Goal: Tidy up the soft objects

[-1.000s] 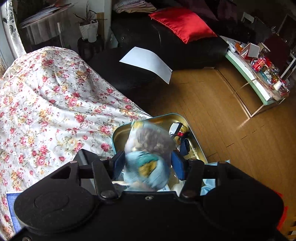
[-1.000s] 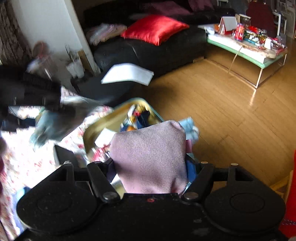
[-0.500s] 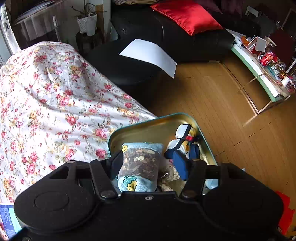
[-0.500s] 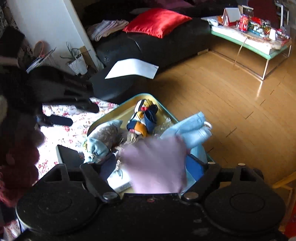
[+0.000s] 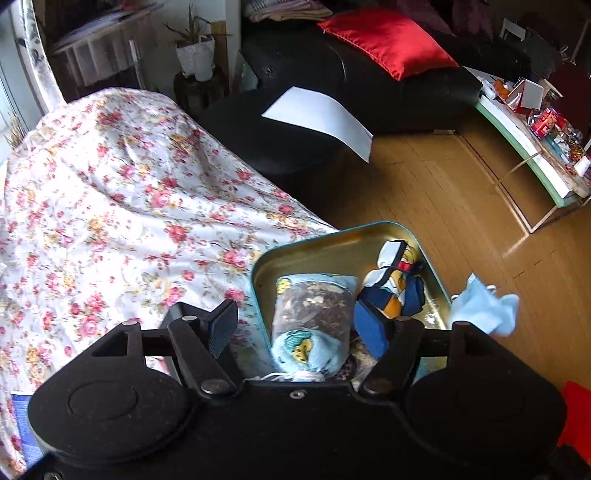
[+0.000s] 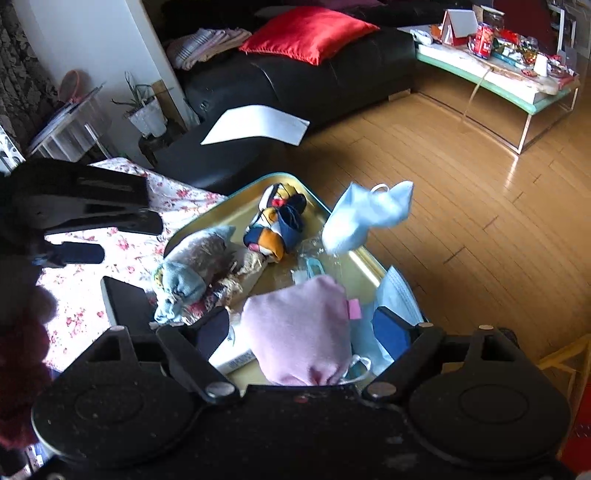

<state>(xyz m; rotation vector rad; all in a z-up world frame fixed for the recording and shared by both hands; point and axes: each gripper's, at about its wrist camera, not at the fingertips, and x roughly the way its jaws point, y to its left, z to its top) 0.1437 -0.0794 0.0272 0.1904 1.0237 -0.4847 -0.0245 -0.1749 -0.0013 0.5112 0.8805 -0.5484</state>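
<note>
Both of my hand-held grippers have let go since a second ago, when the left one squeezed the blue pouch and the right one squeezed the pink pouch. Now both pouches lie in the tin.

My left hand-held gripper (image 5: 297, 325) has just been opening. Its fingers (image 5: 221, 326) stand apart. The blue pouch (image 5: 312, 321) sits between them, low in the middle of the left view, but the pads do not press it. It has a see-through middle with brown bits inside.

My right hand-held gripper (image 6: 306, 332) has just been opening too. The pink pouch (image 6: 299, 332) rests between its fingers (image 6: 391, 332), low in the middle of the right view. I see a gap on each side, so it is let go.

The gold tin with a teal rim (image 5: 295, 245) sits on the edge of the flowery cloth (image 5: 110, 206), right beside the wooden floor (image 6: 461, 206). A small stuffed duck toy (image 6: 277, 225) lies near the far end of the tin, beside the blue pouch. A light blue face mask (image 6: 364, 214) hangs over the tin's right rim. Another pale blue mask (image 6: 399, 291) lies at the right rim, near the pink pouch.

In the upper part of both views I see a black sofa (image 6: 295, 85) with a red cushion (image 6: 306, 31) on it, and a white sheet of paper (image 6: 258, 123) lies on the sofa's near part.
</note>
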